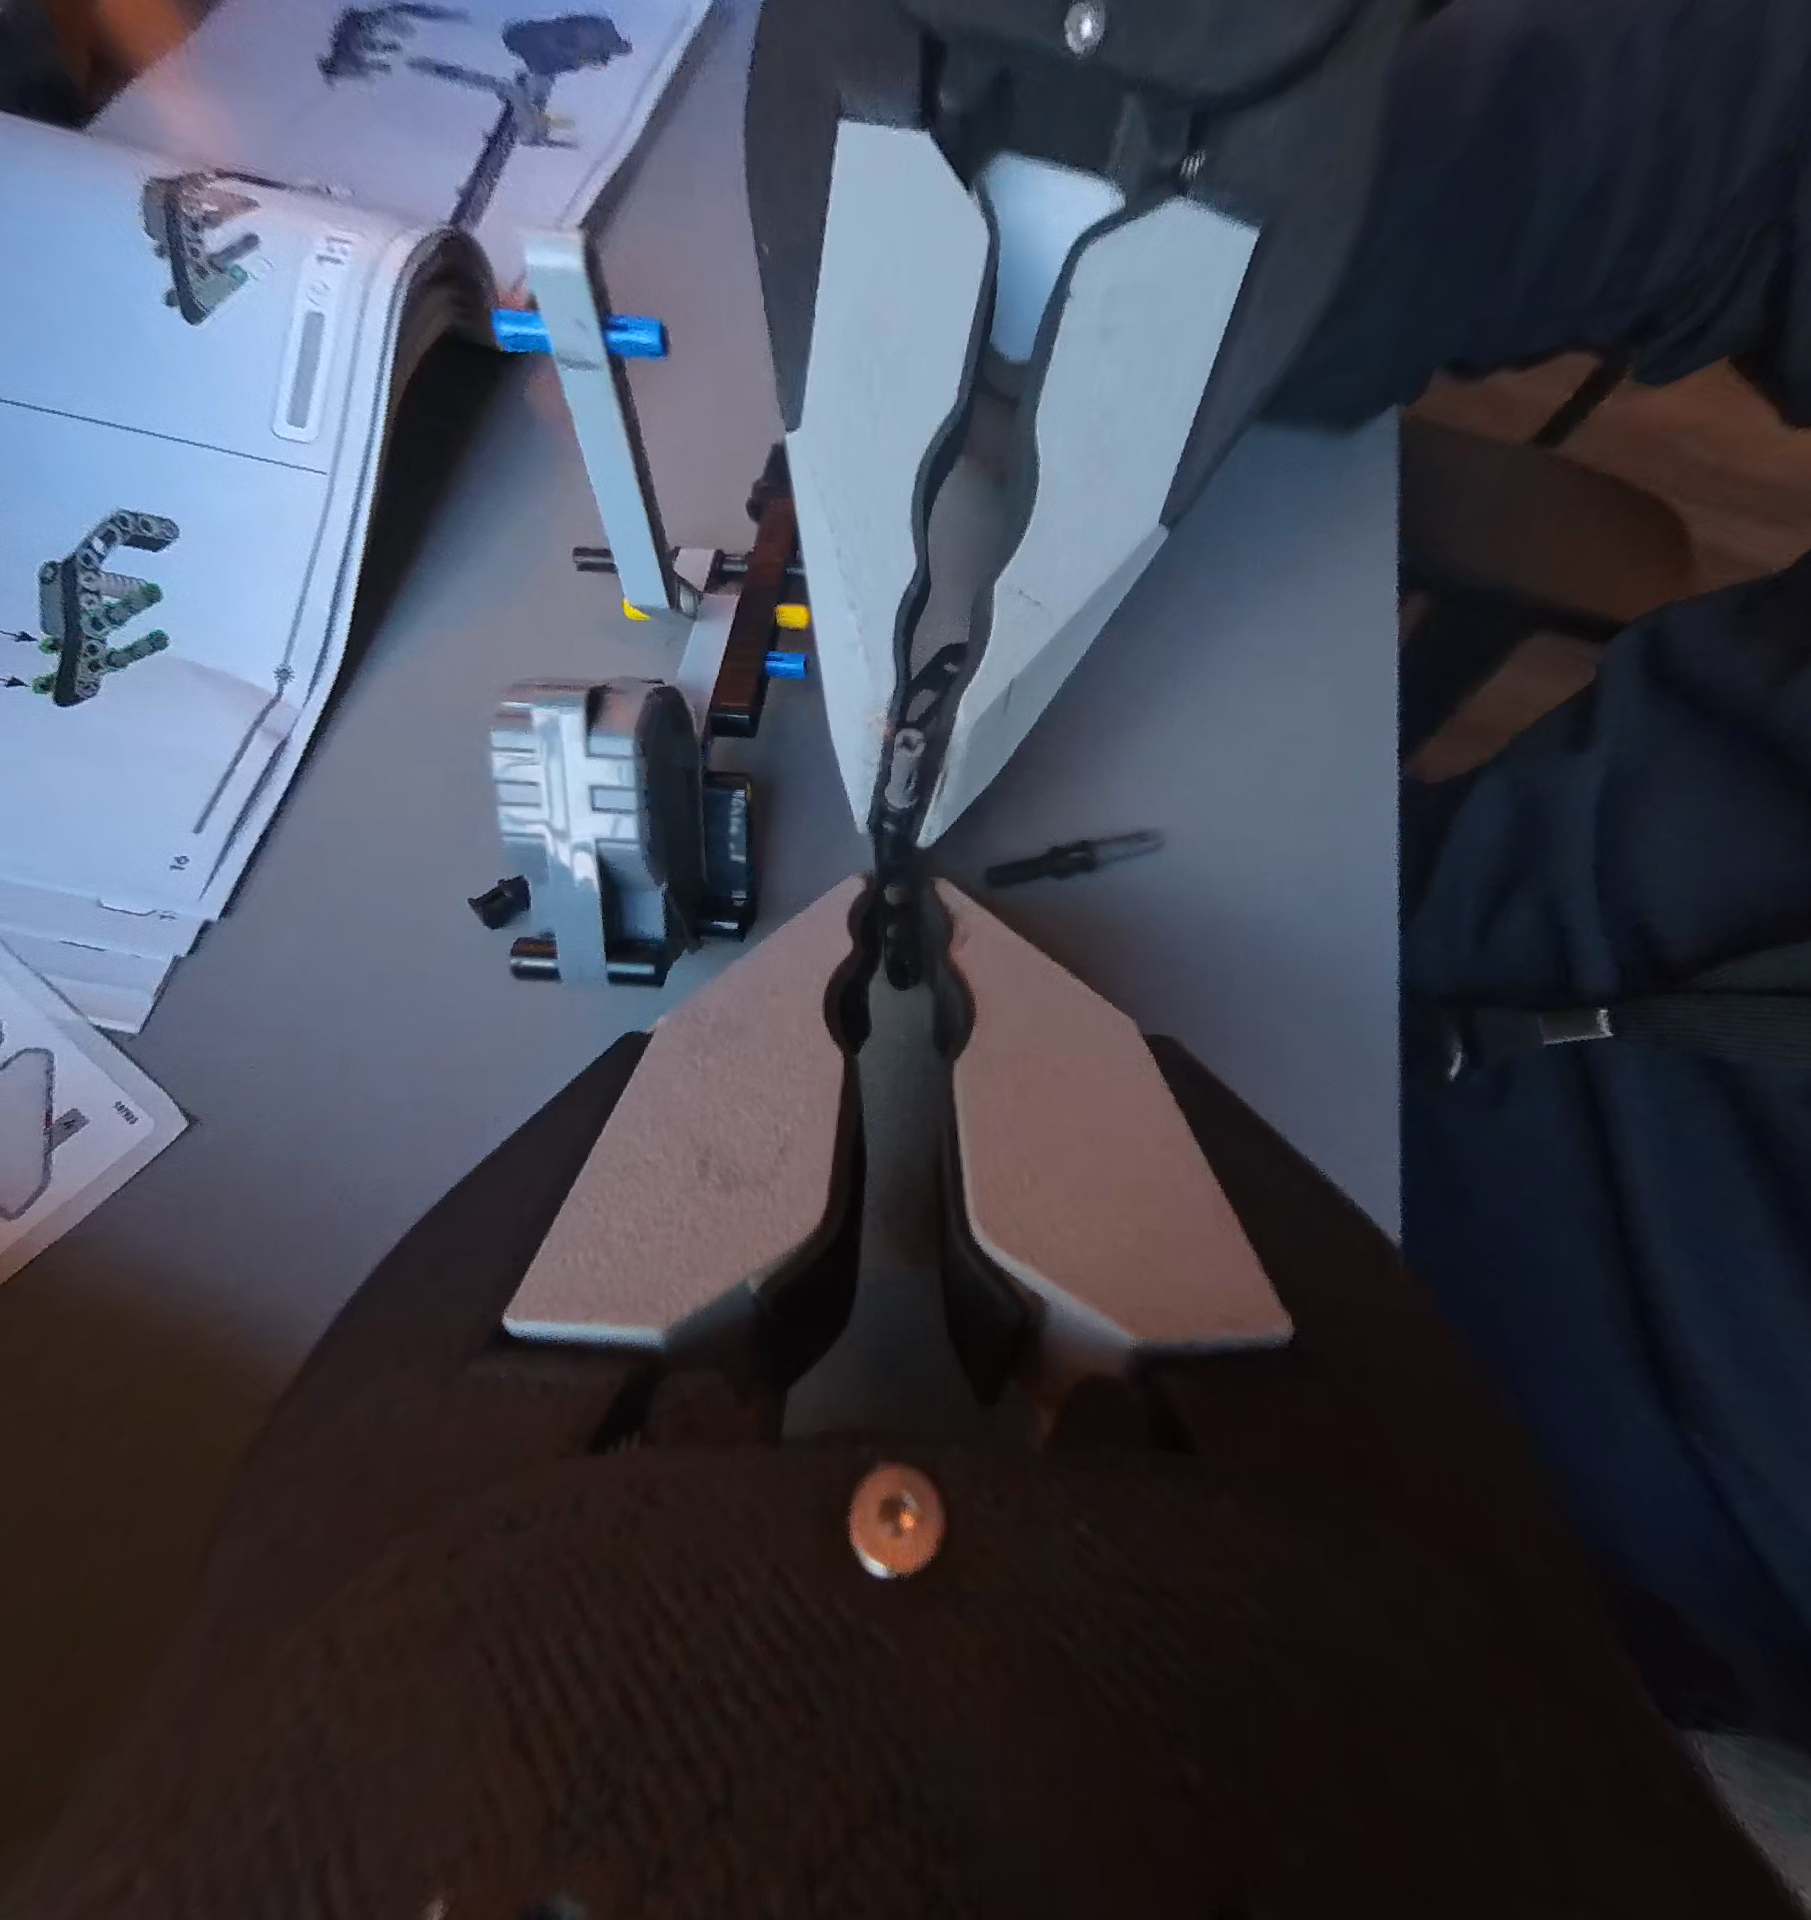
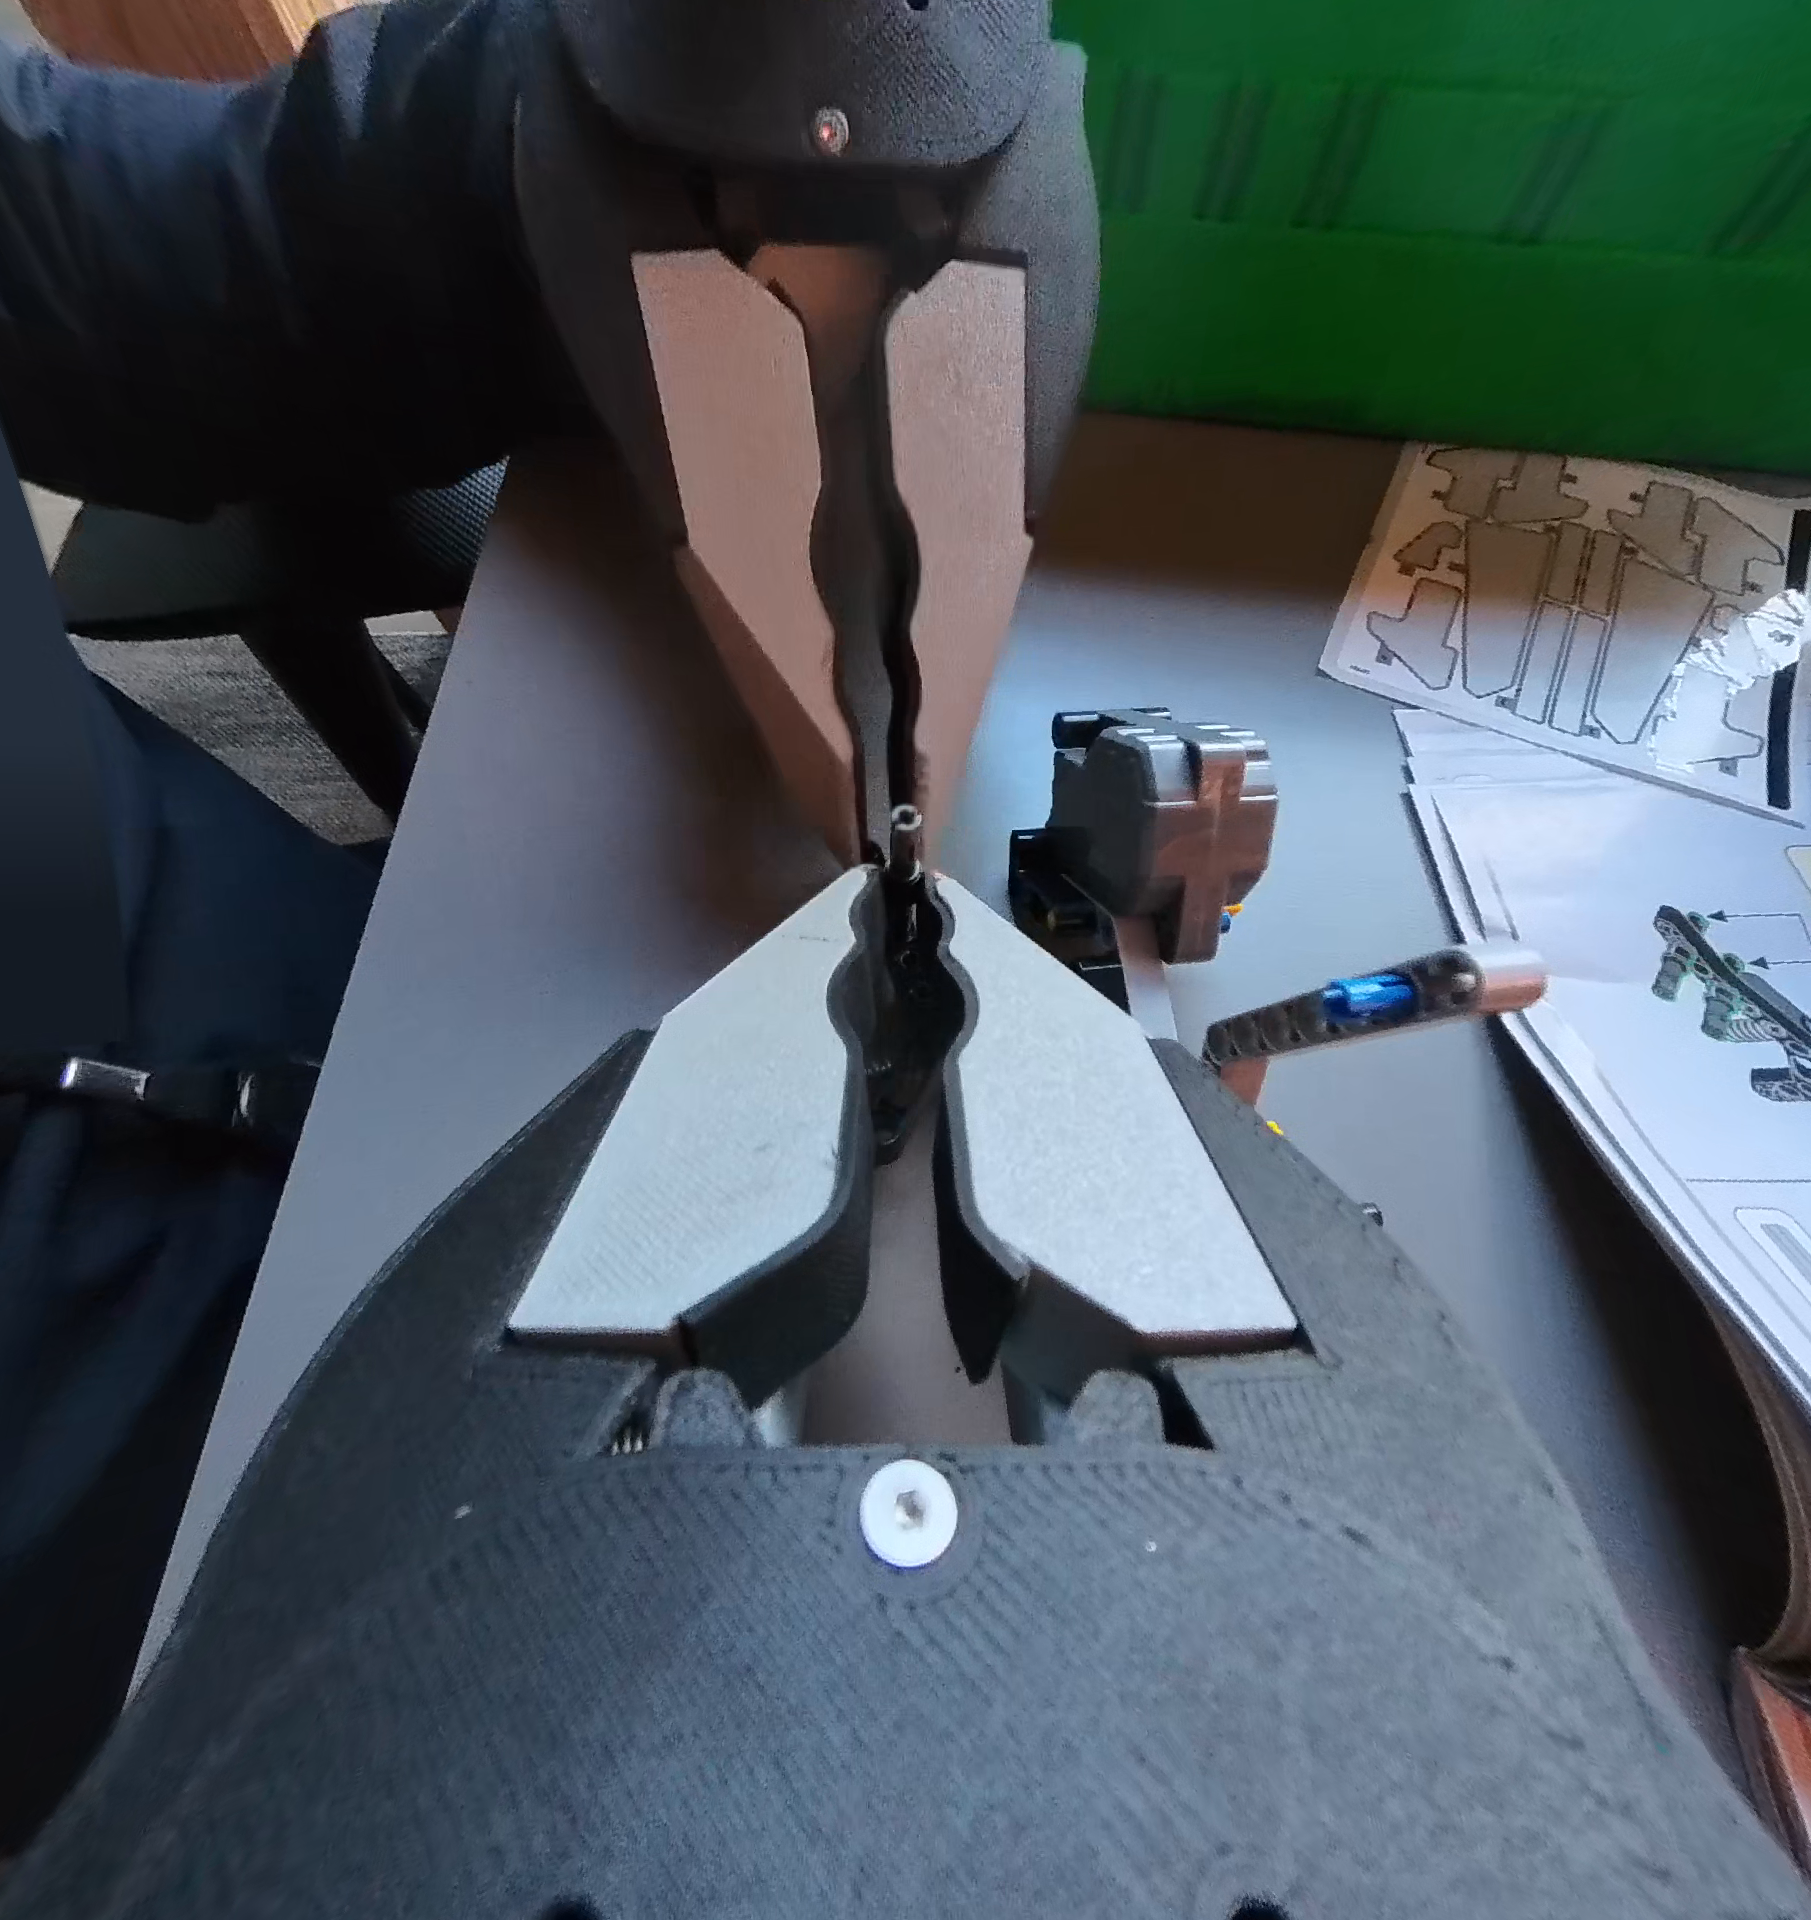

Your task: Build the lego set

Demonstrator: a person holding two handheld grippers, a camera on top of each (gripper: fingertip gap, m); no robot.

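The grey table [image 1: 1192,644] carries everything, and a person in dark blue clothing [image 1: 1659,1195] sits at its edge. A green box [image 2: 1483,229] stands at the far side of the table in the right wrist view. An open instruction booklet [image 1: 101,582] lies on the table beside the parts, with a printed sheet of outlines [image 2: 1566,613] near it.

The two grippers meet tip to tip above the table. The left gripper [image 1: 899,940] has its jaws drawn close together around the end of a small black lego piece [image 1: 896,914]. The right gripper [image 2: 906,925] is likewise narrowed, clamping a black lego piece [image 2: 906,997] between its tips. Whether they grip one part or two joined parts cannot be told; a thin black pin [image 2: 903,836] runs across the gap between the tips.

On the table beside the grippers sits the partly built model: a grey motor block [image 1: 589,800] on black pieces, joined to a long grey beam [image 1: 594,416] standing up at a tilt with blue pins [image 1: 579,335] through it. Small yellow and blue pins show on a dark beam [image 1: 750,623] nearby. A loose black axle pin [image 1: 1072,857] lies on the table just beside the gripper tips, and a small black clip [image 1: 498,899] lies near the motor block.
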